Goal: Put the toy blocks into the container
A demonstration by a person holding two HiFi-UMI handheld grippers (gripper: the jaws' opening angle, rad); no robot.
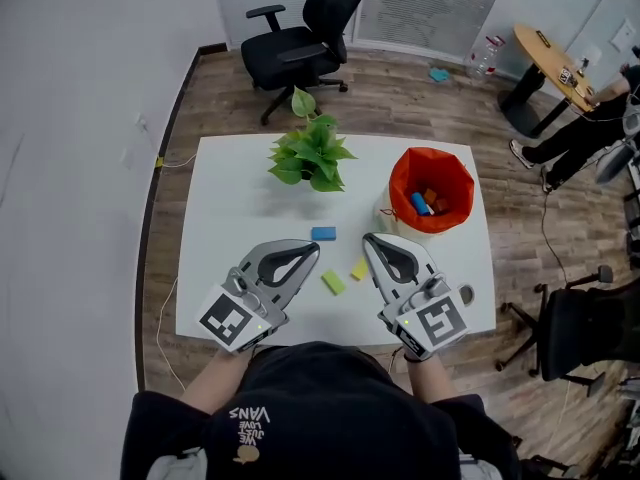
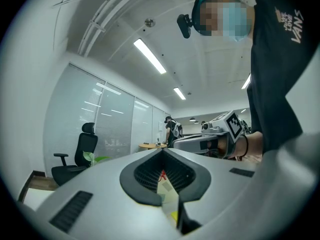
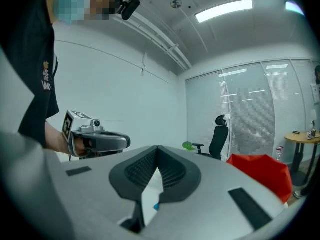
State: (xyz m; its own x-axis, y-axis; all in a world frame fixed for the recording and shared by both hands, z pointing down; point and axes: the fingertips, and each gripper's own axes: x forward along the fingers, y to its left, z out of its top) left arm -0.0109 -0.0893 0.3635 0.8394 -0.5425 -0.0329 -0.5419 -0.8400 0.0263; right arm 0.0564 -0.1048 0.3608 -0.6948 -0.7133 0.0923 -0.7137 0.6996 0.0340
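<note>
Both tools are held level and low over the near part of the bench (image 1: 235,198), pointing away from the person. The left tongs (image 1: 311,249) are together with nothing between them. The right tongs (image 1: 368,238) are likewise together and empty, and neither pair touches a block. Three toy blocks lie loose on the bench: a blue block (image 1: 323,233) just beyond the tips, and a lime block (image 1: 333,283) and a yellow block (image 1: 359,268) in the gap between the two tools. The red container (image 1: 403,168) stands toward the far right of the bench, beside a potted plant (image 1: 310,153). Its mouth is open upward and several blocks are already inside. Judgement: the tools flank the loose blocks in readiness for a pick, and the tongs must part before any grasp. The container sits nearer the right tool, which favours that side for delivery.
</note>
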